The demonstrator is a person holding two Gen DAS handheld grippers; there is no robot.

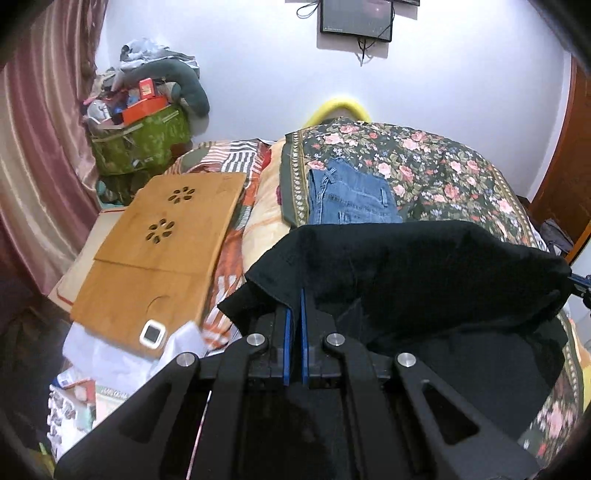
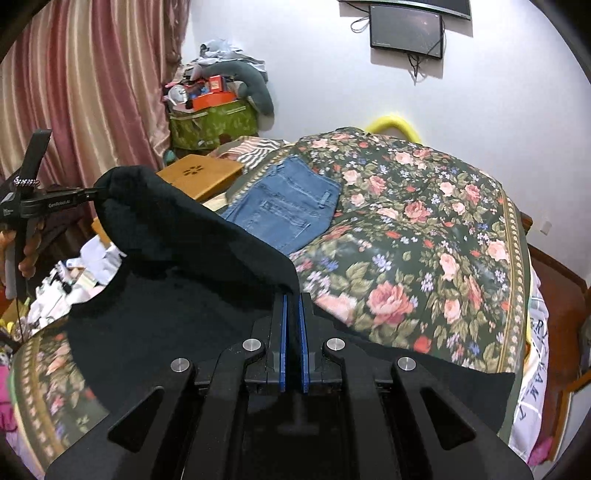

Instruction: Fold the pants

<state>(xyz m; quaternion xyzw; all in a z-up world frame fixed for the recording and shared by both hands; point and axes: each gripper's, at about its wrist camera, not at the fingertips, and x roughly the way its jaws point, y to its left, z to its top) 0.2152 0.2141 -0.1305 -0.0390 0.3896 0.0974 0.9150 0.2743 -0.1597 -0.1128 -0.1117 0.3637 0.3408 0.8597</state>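
Note:
Black pants [image 1: 424,273] hang lifted above the floral bedspread, stretched between both grippers. My left gripper [image 1: 295,295] is shut on one edge of the black pants. My right gripper [image 2: 291,297] is shut on the other edge of the black pants [image 2: 192,258]; the lower part of the cloth lies on the bed. The left gripper also shows in the right wrist view [image 2: 92,192], pinching the far corner. My right gripper's tip shows at the right edge of the left wrist view [image 1: 580,282].
Folded blue jeans [image 1: 351,199] [image 2: 288,206] lie on the floral bedspread [image 1: 443,166] [image 2: 424,240]. A wooden lap desk [image 1: 159,254] lies left of the bed. A green bag with clutter [image 1: 140,140] stands by the pink curtain [image 1: 33,166]. Wall screen [image 2: 406,33].

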